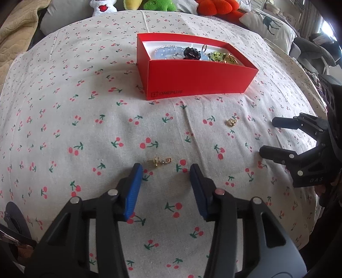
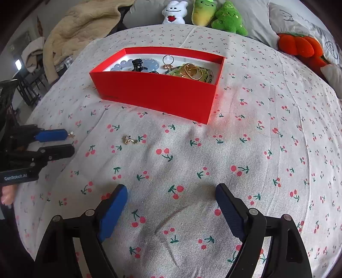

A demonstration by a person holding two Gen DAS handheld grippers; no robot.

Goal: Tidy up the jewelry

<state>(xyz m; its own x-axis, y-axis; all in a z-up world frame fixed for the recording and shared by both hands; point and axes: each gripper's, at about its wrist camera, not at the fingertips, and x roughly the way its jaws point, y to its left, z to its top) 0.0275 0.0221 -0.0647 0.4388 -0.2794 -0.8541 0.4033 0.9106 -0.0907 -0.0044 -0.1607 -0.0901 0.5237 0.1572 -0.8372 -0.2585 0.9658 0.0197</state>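
A red open box (image 1: 198, 79) (image 2: 158, 94) sits on the cherry-print cloth and holds bead bracelets, gold rings and other jewelry. A small gold earring (image 1: 161, 161) lies just ahead of my left gripper (image 1: 165, 169), which is open and empty; the same earring shows at that gripper's tip in the right wrist view (image 2: 71, 134). A second gold earring (image 1: 232, 121) (image 2: 129, 139) lies loose on the cloth between the two grippers. My right gripper (image 2: 171, 191) is open and empty, low over bare cloth; it also shows in the left wrist view (image 1: 267, 136).
Plush toys (image 2: 205, 12) and an orange plush (image 2: 299, 46) line the far edge. A beige blanket (image 2: 81, 27) lies at the far left and pillows (image 1: 271, 23) at the far right. The cloth (image 2: 256, 149) covers a rounded surface.
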